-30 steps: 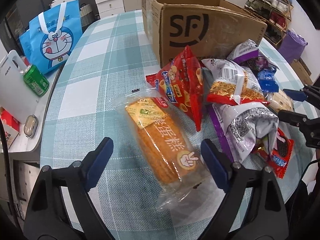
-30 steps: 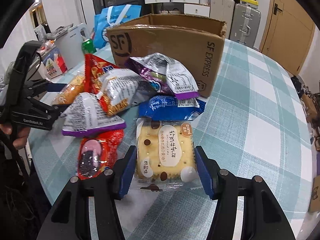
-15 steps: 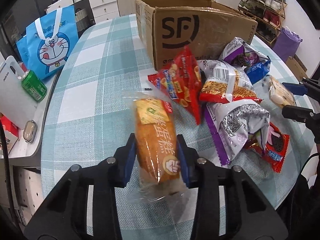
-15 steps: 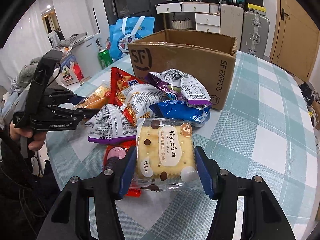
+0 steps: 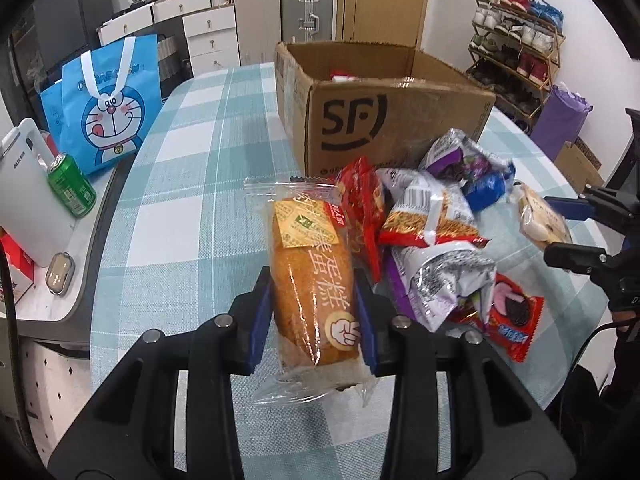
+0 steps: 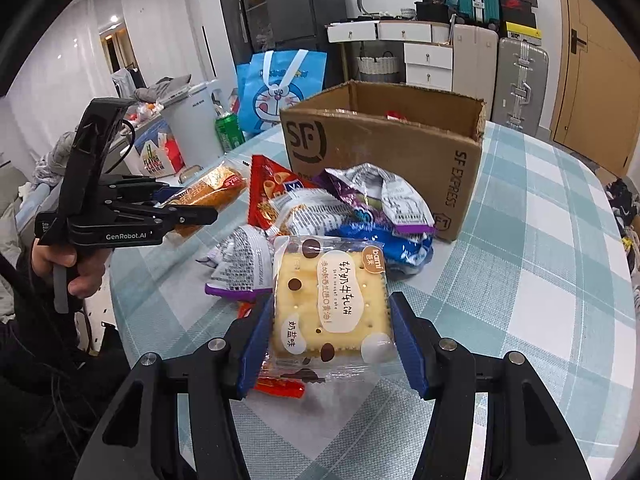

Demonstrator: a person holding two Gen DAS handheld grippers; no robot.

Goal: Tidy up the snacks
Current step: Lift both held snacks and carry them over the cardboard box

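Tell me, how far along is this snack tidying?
Barely started: something red already sits in the cardboard box. The left gripper holds the egg cake, the right gripper the cracker pack. Several snack bags remain on the table.

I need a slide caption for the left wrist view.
Left gripper holds a wrapped cake before the cardboard box.

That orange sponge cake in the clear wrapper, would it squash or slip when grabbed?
The orange sponge cake in its clear plastic wrapper probably squashes easily: it looks soft, clamped in the left gripper. The glossy film may slip, and its loose ends look floppy. Likely light for its size.
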